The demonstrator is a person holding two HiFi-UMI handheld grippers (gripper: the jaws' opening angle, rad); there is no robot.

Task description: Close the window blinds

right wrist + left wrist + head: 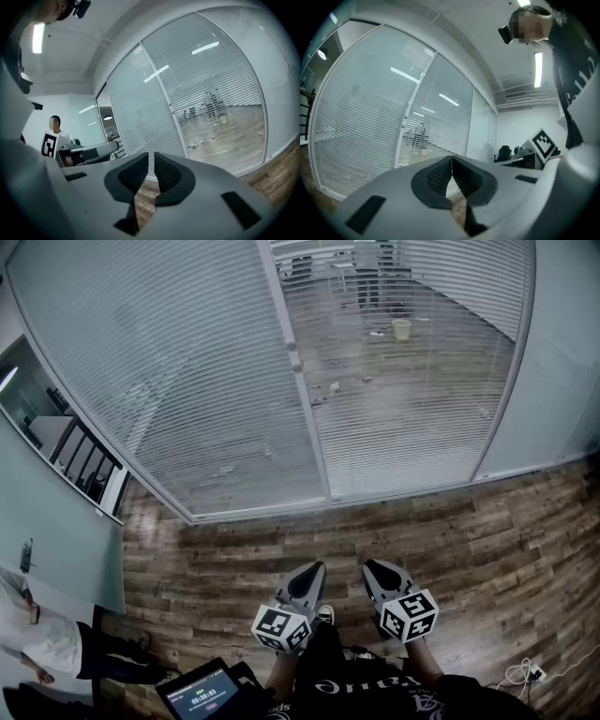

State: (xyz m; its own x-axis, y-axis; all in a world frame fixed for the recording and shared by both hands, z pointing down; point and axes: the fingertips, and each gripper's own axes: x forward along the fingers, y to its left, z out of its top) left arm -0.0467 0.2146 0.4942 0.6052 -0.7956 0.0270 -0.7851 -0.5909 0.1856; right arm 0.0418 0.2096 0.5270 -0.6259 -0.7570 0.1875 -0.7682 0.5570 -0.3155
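while blinds (187, 381) hang ahead, a person (42, 641) stands left.

You stood on a wood-plank floor (469, 549). A white cable (525, 673) lay coiled on the planks at about four o'clock. At eight o'clock, another person (56, 648) stood on it. Farther off, near one o'clock, a pale bucket (401, 329) stood on the same planking, with small scraps (335, 387) scattered nearby.
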